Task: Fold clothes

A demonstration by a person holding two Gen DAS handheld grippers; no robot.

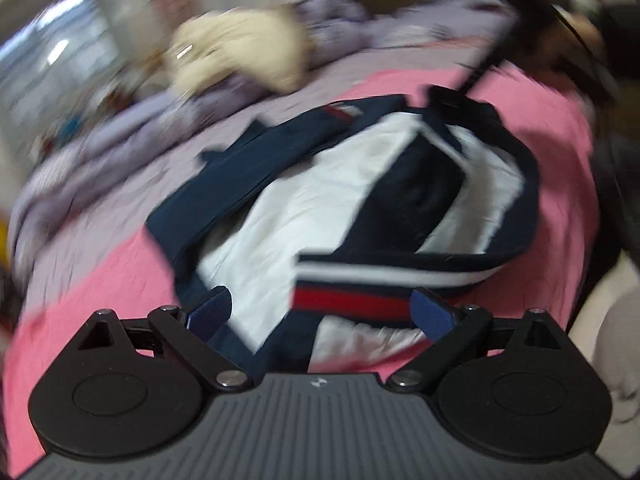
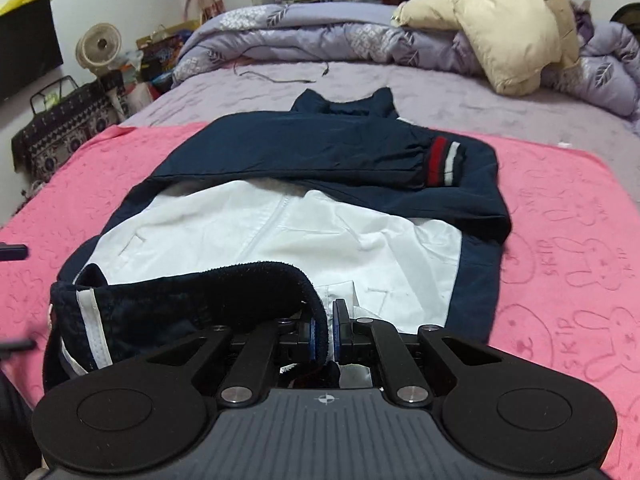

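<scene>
Nearest in the right wrist view, the right gripper [image 2: 324,330] is closed on the hem [image 2: 256,270] of the jacket [image 2: 320,160], its blue pads pinching the thick ribbed band, which lifts in a dark arch over the white front panel. The left gripper [image 1: 320,312] stands wide open just above the striped hem [image 1: 376,284] in its own blurred view, holding nothing. The jacket lies front up on a pink blanket [image 2: 560,240] spread on the bed, collar at the far end, with one sleeve [image 2: 320,148] laid across the chest so its red-and-white cuff [image 2: 444,160] rests near the far side. It looks light and limp, a thin shell fabric that should drape and slide readily, so a single pinch will let the rest sag; the ribbed hem and cuffs look like the firmest places to take hold, being thick enough not to slip from the pads, and gripping the hem at two points apart would likely keep the edge straight. Beyond lie a lilac quilt [image 2: 300,36] and a cream coat [image 2: 492,24].
</scene>
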